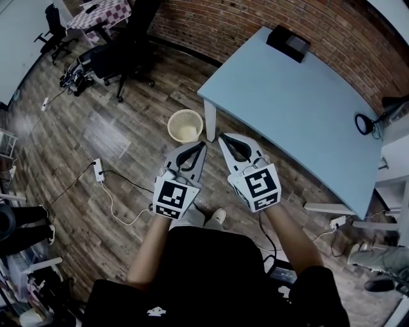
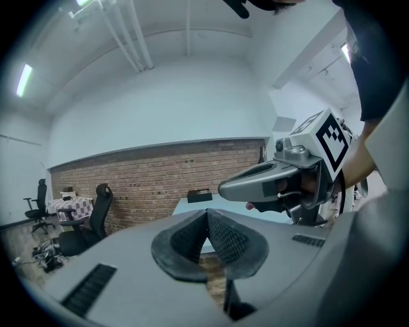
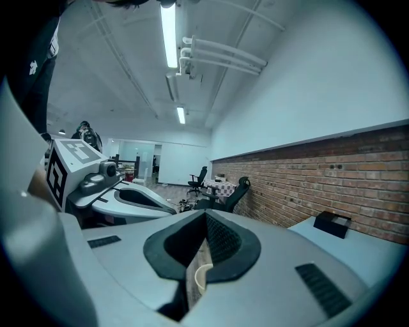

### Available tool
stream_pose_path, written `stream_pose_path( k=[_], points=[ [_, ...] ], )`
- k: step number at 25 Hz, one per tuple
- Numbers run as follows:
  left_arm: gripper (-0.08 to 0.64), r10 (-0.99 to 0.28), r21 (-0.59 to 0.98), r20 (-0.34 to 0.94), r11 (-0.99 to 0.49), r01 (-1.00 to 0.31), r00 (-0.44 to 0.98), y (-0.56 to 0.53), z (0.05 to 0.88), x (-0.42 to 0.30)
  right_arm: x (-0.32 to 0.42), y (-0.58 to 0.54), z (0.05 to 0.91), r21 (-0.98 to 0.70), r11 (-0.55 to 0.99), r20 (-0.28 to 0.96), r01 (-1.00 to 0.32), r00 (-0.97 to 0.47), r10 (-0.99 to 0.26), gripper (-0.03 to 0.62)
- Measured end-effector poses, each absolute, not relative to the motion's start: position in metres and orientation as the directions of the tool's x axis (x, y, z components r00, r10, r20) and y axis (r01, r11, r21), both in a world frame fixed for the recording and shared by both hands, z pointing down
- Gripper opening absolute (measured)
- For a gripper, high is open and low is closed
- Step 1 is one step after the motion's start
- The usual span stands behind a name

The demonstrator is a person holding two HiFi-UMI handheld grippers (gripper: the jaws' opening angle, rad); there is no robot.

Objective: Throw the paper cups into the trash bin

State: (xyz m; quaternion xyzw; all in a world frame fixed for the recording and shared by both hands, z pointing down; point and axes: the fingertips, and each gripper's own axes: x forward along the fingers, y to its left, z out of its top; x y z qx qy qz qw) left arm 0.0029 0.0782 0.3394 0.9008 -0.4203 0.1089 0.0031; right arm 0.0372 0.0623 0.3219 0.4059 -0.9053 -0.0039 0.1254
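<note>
Head view: left gripper (image 1: pixel 203 145) and right gripper (image 1: pixel 222 138), jaws shut, empty.
Trash bin (image 1: pixel 171 119): on floor (image 1: pixel 121 137) just beyond jaw tips, pale contents.
Progress: no paper cups seen outside; likely finished.

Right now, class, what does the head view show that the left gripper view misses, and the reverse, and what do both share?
Head view only: the trash bin. Left gripper view only: the ceiling light. Both: the blue table, the black box on it, the brick wall, the right gripper.
</note>
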Motion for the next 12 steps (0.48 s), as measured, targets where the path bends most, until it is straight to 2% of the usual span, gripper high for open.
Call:
stream_pose_path(
  k=[12],
  points=[
    [0.0, -0.763, -0.091, 0.2, -0.64, -0.763, 0.615, 0.087, 0.342, -0.008, 0.025, 0.071, 0.323, 0.113, 0.678, 0.225, -0.727, -0.646, -0.73, 0.002]
  ],
)
